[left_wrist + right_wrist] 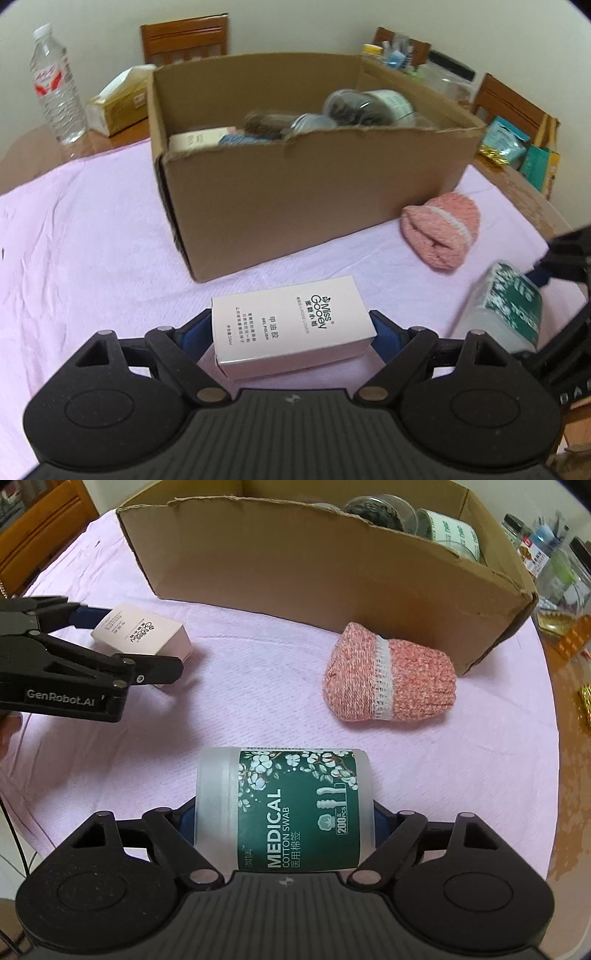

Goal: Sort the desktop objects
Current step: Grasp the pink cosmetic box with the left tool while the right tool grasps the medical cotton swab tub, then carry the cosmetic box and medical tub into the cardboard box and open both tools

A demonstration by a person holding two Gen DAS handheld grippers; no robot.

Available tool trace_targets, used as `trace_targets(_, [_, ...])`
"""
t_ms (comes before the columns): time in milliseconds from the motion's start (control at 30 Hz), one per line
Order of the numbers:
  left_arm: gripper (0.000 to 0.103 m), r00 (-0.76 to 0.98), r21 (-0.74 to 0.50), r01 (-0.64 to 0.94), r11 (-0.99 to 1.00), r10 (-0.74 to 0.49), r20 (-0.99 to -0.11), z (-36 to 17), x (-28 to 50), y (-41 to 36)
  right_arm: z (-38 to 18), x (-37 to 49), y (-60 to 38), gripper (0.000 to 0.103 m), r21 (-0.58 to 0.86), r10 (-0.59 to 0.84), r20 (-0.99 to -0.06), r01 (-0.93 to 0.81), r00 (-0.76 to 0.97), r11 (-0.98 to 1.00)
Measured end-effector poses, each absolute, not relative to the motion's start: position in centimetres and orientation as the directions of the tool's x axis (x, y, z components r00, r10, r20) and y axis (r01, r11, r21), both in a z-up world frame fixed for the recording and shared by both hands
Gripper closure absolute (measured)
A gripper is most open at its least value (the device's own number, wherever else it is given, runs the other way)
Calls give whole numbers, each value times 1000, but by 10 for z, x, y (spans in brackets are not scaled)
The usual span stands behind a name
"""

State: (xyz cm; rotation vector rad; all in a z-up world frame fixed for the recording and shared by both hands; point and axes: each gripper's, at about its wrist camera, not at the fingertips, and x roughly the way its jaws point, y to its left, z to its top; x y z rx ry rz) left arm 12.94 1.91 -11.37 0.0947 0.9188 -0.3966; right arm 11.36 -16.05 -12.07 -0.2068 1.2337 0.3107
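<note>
left gripper clamps the white gel polish box just before the cardboard box. right gripper grips the cotton swab jar (lying sideways) near the pink sock.

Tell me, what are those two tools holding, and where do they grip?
The left tool clamps the white gel polish box across its two short ends. The right tool grips the cotton swab jar by its lid and base ends.
</note>
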Motion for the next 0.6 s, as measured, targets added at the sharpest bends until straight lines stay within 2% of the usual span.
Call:
trace_targets(300, [17,521,-145,443,885,-386,-761,-70,123,17,-86,122,-169,17,14,146,-937,-384,318,923])
trace_targets(600, [17,574,-164,438,884,-415,-706,-22,131,18,-38,134,-173,17,-5,178,-904,-427,388,904])
